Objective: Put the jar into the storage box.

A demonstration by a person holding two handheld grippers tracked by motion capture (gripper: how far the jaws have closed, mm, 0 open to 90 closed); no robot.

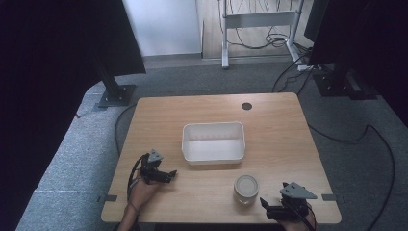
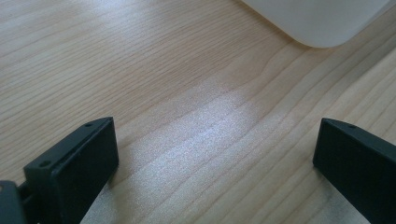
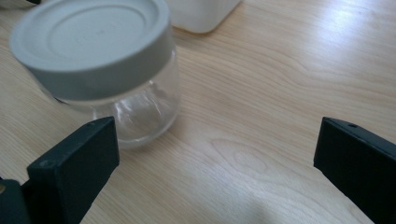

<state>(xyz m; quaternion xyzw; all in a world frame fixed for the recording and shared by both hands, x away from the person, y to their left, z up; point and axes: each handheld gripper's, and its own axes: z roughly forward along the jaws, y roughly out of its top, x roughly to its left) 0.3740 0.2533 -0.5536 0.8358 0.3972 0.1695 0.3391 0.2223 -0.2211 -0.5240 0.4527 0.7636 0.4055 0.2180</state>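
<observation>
Table [image 1: 269, 120], light wood with rounded corners and a small dark round grommet [image 1: 247, 106] near its 12 o'clock edge, sits on grey carpet in the high view. White rectangular plastic bin [image 1: 213, 142] stands open-topped at table centre, nothing visible inside. Clear glass jar with a pale grey screw lid [image 1: 246, 187] stands upright at 5 o'clock from the bin, apart from it. Left gripper [image 1: 169, 174] is at 8 o'clock from the bin, low over the wood, held by the person's left hand [image 1: 142, 191], nose toward 3 o'clock. Right gripper [image 1: 265, 206] is at the table's 5 o'clock corner, just beside the jar at its 4 o'clock (grey three-cornered plate on top). Can't tell jaw spread from here.

Left gripper view: jaws wide apart, nothing between them but bare wood grain. Rounded corner of the bin [image 2: 322, 21] sits at 1 o'clock, well ahead of the jaws.

Right gripper view: jaws wide apart, gripping nothing. Jar [image 3: 102, 65] is at 10 o'clock, upright, empty as far as the glass shows; its base is just ahead of the left-hand jaw, whether touching I can't tell. Bin [image 3: 203, 14] corner shows behind it at 12 o'clock.
</observation>
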